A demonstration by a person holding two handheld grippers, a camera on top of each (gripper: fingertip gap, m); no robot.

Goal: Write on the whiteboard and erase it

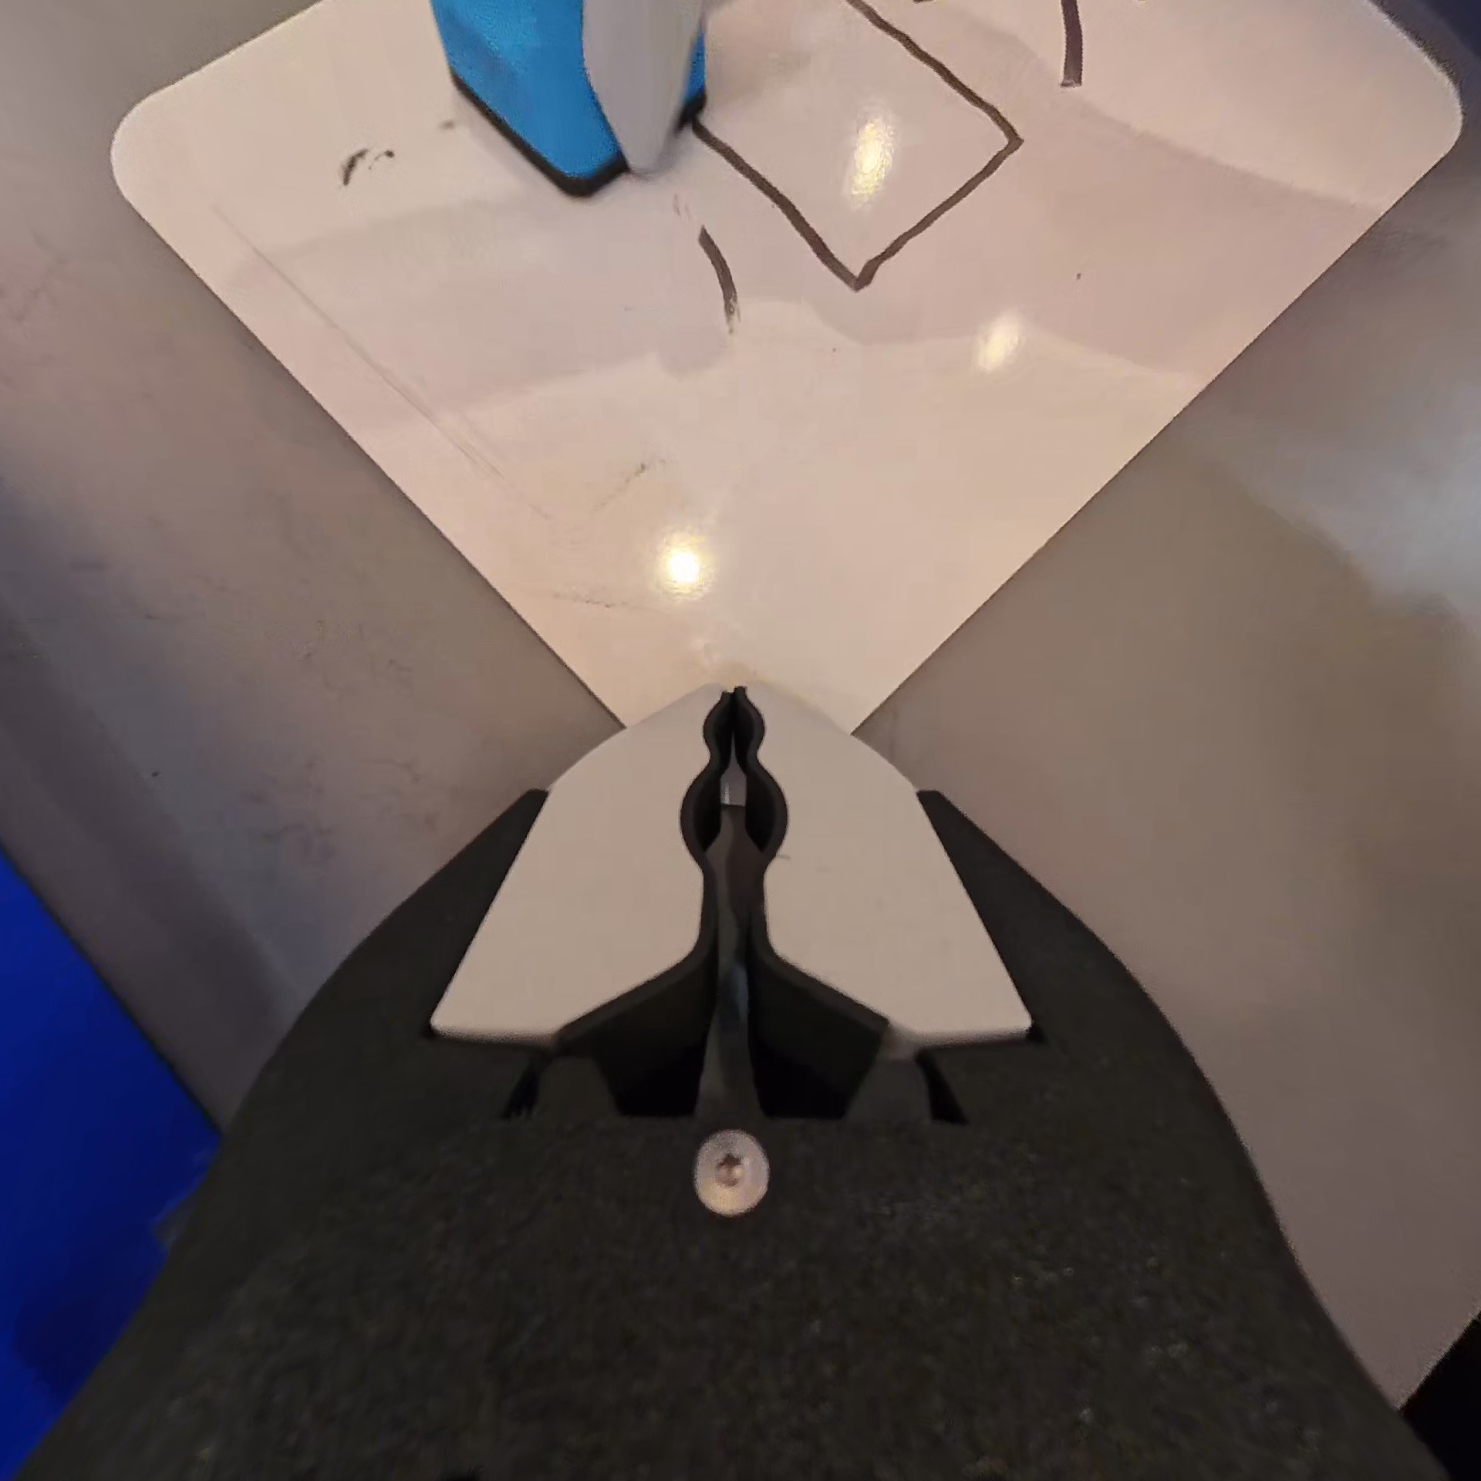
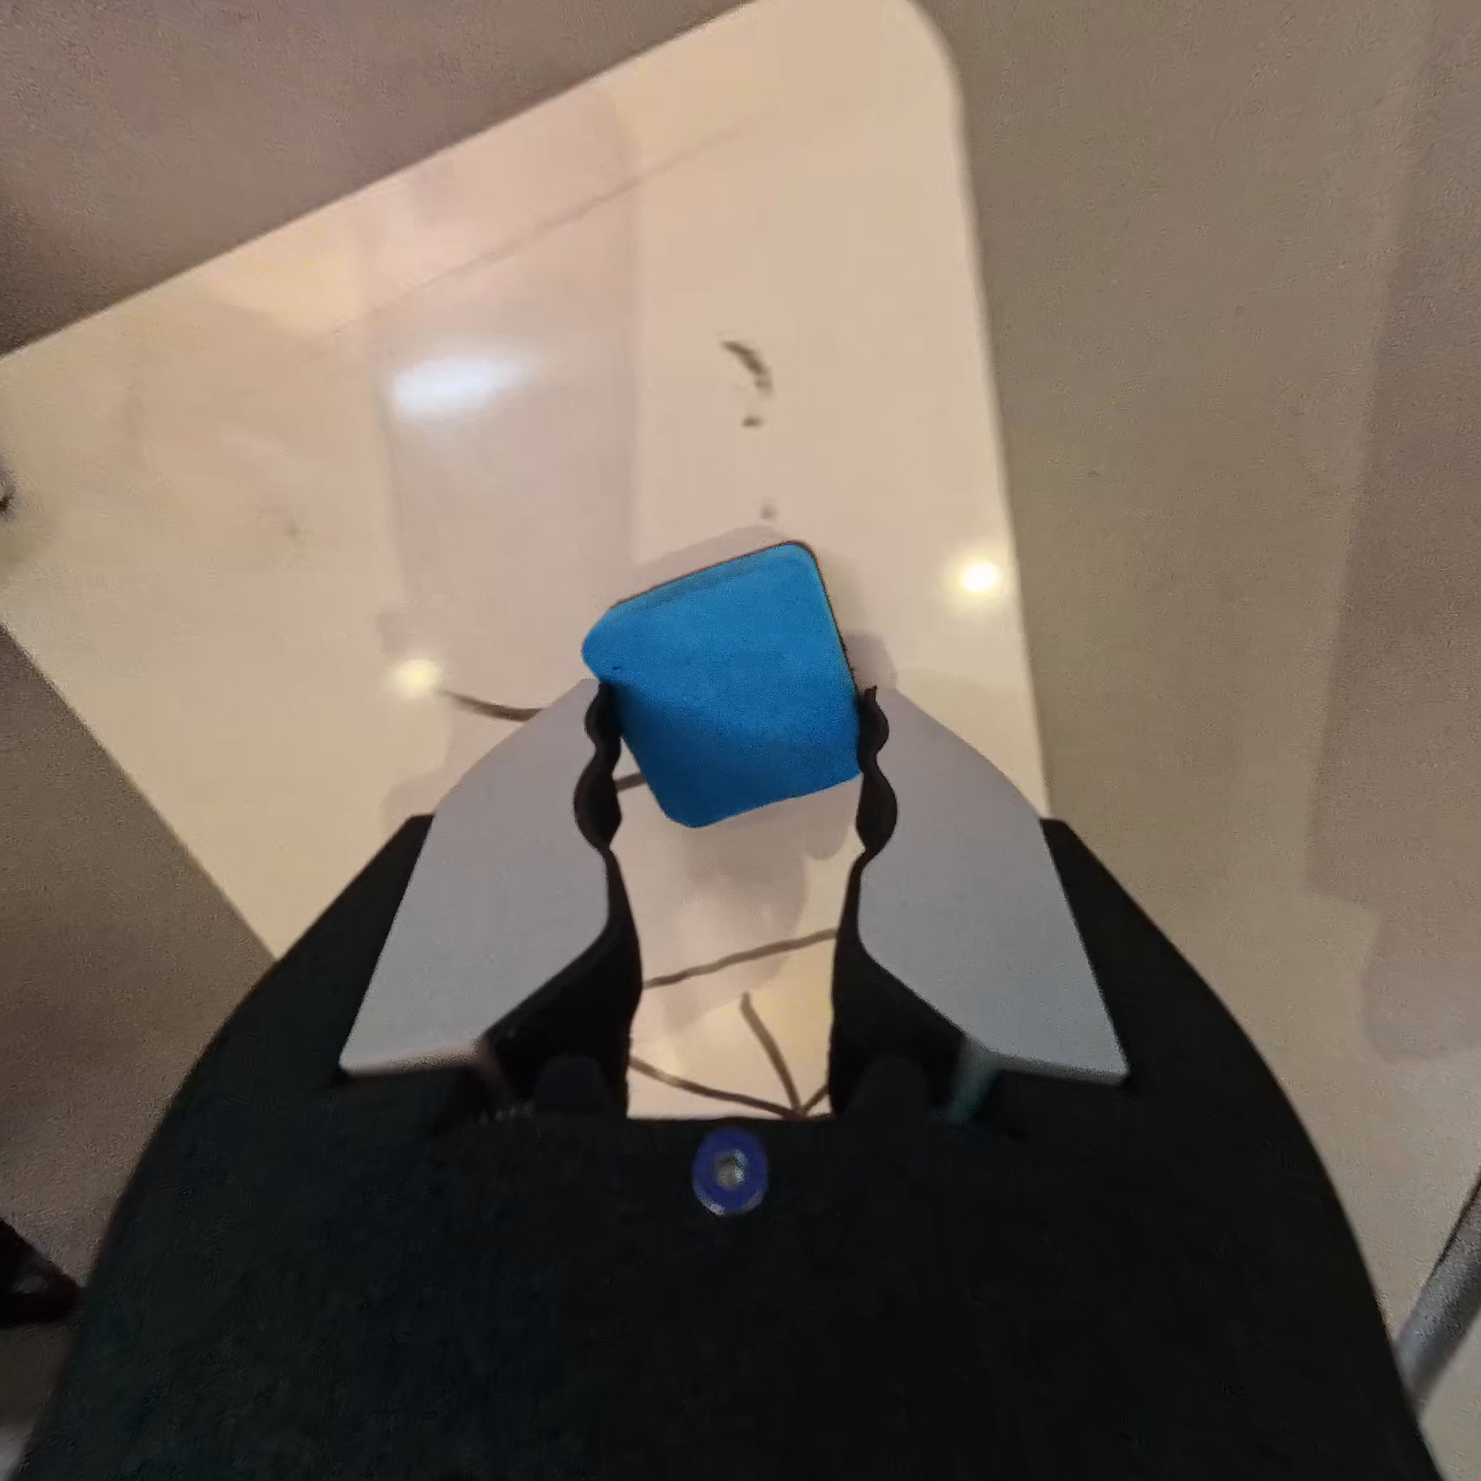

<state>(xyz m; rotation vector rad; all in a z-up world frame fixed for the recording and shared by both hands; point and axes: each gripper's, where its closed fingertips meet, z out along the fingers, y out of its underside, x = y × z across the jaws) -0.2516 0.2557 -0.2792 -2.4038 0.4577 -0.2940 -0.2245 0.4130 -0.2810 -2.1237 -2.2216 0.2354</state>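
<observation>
While the right gripper (image 2: 733, 721) clamps the blue eraser (image 2: 725, 689) between its fingertips, felt face down on the whiteboard (image 2: 497, 336), the relation that matters is where the remaining ink sits vs. the eraser. In the left wrist view the eraser (image 1: 529, 88) stands at the far-left part of the board, w/ the drawn square (image 1: 857, 152) just beside its right edge, almost touching, a short curved stroke (image 1: 719, 276) nearer the camera, and a smudge (image 1: 361, 164) off to its left. So next wipe likely needs to sweep sideways across the square; that's a judgement. Right gripper approaches steeply from above, eraser slightly twisted in the grip. Left gripper (image 1: 736, 691) is pinched closed on the near corner of the whiteboard (image 1: 801, 481), apparently steadying it on the grey table (image 1: 200, 561); well apart from the eraser, so right does the wiping.
</observation>
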